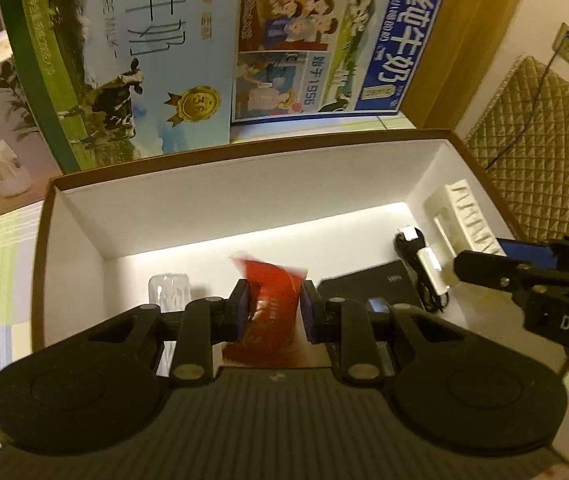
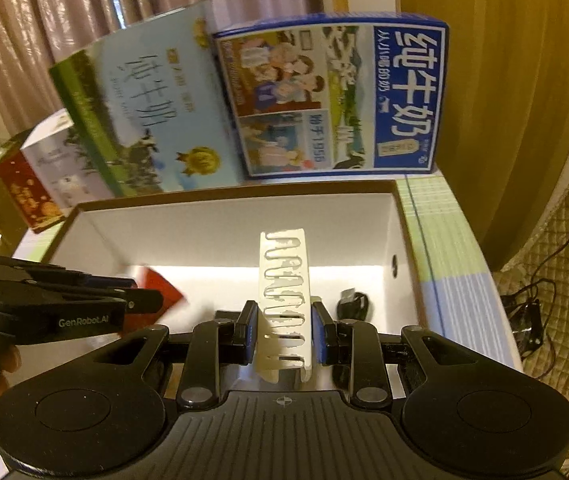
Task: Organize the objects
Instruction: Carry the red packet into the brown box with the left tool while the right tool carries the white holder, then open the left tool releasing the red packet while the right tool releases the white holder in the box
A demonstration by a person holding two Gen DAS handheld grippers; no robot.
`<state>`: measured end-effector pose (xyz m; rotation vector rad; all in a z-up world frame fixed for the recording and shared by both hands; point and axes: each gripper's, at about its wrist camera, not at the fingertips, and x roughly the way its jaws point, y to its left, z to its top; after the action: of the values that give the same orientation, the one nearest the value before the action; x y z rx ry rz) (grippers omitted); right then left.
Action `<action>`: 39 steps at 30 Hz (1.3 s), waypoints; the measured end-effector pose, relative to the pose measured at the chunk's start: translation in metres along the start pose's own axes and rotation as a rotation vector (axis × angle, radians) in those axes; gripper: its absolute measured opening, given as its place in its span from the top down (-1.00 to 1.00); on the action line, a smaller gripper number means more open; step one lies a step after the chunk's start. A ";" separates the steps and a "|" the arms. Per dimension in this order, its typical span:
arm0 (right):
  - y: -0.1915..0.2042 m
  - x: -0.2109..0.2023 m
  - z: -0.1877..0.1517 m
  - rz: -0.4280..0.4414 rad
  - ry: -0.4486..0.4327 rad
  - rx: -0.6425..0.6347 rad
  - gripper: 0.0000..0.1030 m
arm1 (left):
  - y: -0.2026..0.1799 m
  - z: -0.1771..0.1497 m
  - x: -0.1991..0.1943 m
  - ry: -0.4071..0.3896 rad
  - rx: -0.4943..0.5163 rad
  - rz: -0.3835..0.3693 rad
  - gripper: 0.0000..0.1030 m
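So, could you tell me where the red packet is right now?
The red packet is pinched in the left gripper, held over the middle of the white-lined box, with the clear plastic item to its left.

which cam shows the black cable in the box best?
Left wrist: the black cable lies coiled by its white plug on the box floor, mostly unobstructed. Right wrist shows only part of it, partly hidden behind the right claw.

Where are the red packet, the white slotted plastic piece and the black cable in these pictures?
Red packet (image 1: 272,300), left wrist view, its middle between the gripper pads.
White slotted plastic piece (image 2: 286,292), right wrist view, its slotted face.
Black cable (image 2: 354,304), right wrist view, the coiled part.
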<state>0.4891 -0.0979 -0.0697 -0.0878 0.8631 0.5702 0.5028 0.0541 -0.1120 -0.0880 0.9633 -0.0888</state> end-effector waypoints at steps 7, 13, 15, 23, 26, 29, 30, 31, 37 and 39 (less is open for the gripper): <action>-0.009 0.020 0.009 -0.022 0.020 -0.011 0.52 | 0.006 0.009 0.016 0.008 -0.021 -0.008 0.48; -0.013 0.037 0.011 -0.029 0.031 -0.022 0.52 | 0.013 0.014 0.011 -0.004 -0.019 -0.002 0.20; -0.014 0.041 0.012 -0.022 0.019 -0.020 0.52 | 0.014 0.014 0.008 -0.011 -0.016 0.007 0.07; -0.015 0.031 0.019 0.017 -0.038 0.018 -0.12 | 0.018 0.012 -0.011 -0.023 -0.023 0.010 -0.31; -0.012 0.017 0.012 0.035 -0.058 0.023 -0.44 | 0.019 0.008 -0.024 -0.031 -0.028 0.013 -0.46; -0.009 0.004 0.001 0.057 -0.049 0.029 -0.57 | 0.019 0.000 -0.036 -0.031 -0.034 0.010 -0.49; -0.009 -0.001 -0.002 0.064 -0.049 0.032 -0.62 | 0.019 -0.002 -0.040 -0.030 -0.032 0.013 -0.50; -0.008 -0.005 -0.006 0.069 -0.049 0.034 -0.64 | 0.018 -0.005 -0.044 -0.028 -0.030 0.017 -0.51; -0.004 -0.033 -0.020 0.082 -0.053 0.063 -0.75 | 0.018 -0.022 -0.068 -0.019 -0.068 0.023 -0.55; -0.001 -0.043 -0.024 0.082 -0.060 0.064 -0.77 | 0.018 -0.028 -0.077 -0.021 -0.083 0.024 -0.55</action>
<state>0.4510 -0.1253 -0.0537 0.0232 0.8291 0.6187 0.4367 0.0799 -0.0671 -0.1535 0.9469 -0.0258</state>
